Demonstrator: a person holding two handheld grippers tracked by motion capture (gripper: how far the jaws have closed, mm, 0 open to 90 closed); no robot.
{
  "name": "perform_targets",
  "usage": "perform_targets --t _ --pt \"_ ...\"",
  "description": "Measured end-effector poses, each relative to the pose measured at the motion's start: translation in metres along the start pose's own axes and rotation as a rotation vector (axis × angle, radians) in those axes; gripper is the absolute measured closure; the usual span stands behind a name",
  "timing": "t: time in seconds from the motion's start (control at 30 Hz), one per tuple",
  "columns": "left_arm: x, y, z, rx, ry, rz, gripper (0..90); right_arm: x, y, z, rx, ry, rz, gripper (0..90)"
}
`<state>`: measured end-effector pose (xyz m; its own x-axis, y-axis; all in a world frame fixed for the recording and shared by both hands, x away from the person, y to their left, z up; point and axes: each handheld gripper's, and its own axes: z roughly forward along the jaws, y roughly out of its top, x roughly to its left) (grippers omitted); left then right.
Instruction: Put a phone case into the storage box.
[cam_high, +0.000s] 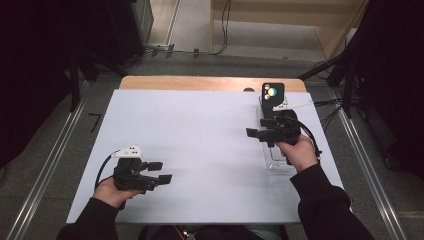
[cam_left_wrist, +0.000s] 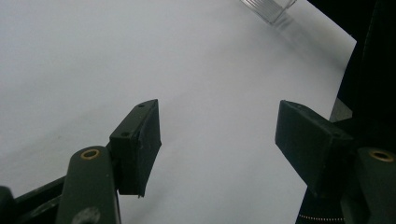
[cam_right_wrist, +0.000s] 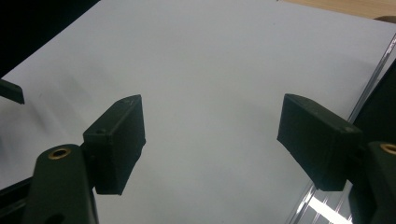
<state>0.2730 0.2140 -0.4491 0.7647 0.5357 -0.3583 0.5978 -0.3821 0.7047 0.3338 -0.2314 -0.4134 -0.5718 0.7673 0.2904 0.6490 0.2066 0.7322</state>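
In the high view, the left gripper (cam_high: 161, 171) hangs low over the near left part of the white table (cam_high: 200, 135), its jaws released and holding nothing. The right gripper (cam_high: 257, 129) is above a clear tray (cam_high: 278, 162) at the right side of the table. A black phone (cam_high: 273, 94) stands upright just behind.

In the left gripper view, the left gripper (cam_left_wrist: 219, 140) has jaws wide apart over bare table, and a corner of the tray (cam_left_wrist: 273, 9) is far off.

In the right gripper view, the right gripper (cam_right_wrist: 212, 140) also has jaws apart and grasps nothing. The tray edge (cam_right_wrist: 322, 205) lies under the right jaw.
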Motion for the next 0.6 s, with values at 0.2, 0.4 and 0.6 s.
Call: perform_targets --t 0.2,0.4,0.6 --pt "0.000 0.000 0.000 -0.001 -0.002 0.002 31.4 0.005 -0.008 -0.002 0.006 0.011 -0.017 21.4" --pt "0.000 0.000 -0.001 -0.001 -0.004 0.005 31.4 0.011 -0.017 -0.003 0.018 0.029 -0.039 21.4" --pt "0.000 -0.001 -0.002 -0.003 -0.006 0.005 31.4 0.016 -0.024 -0.006 0.030 0.047 -0.084 21.4"
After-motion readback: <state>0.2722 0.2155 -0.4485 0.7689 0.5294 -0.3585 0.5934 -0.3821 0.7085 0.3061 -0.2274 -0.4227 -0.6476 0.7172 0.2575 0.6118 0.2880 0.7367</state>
